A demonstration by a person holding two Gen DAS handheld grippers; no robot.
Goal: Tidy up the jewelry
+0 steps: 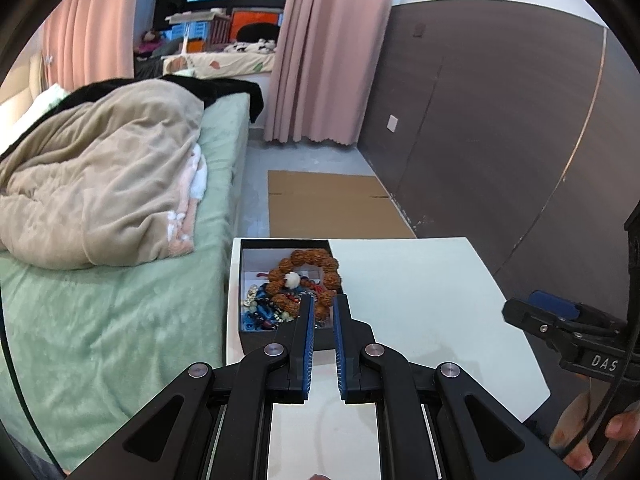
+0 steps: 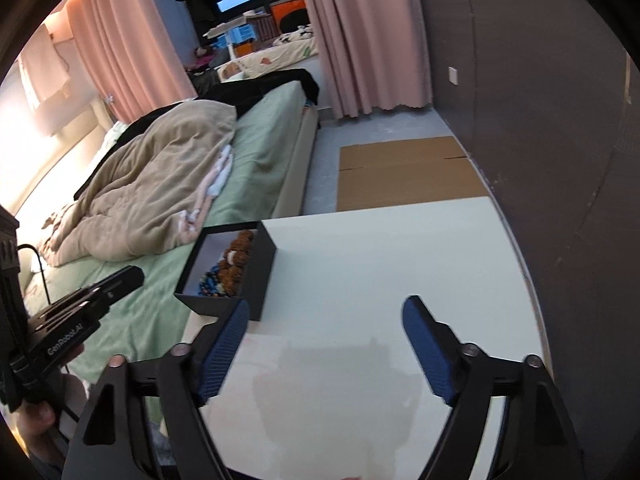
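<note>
A black box (image 1: 256, 344) sits at the far left corner of the white table (image 1: 420, 300), beside the bed (image 1: 120, 320). Inside lie a brown bead bracelet (image 1: 316, 272) (large knobby beads) and a tangle of blue and clear beads (image 1: 260, 312). The left tool (image 1: 322, 308) points into the box at its near edge, fingers nearly together with a narrow gap; whether they pinch anything cannot be told. The right tool (image 2: 326, 312) hovers over bare table, spread wide, holding nothing.
</note>
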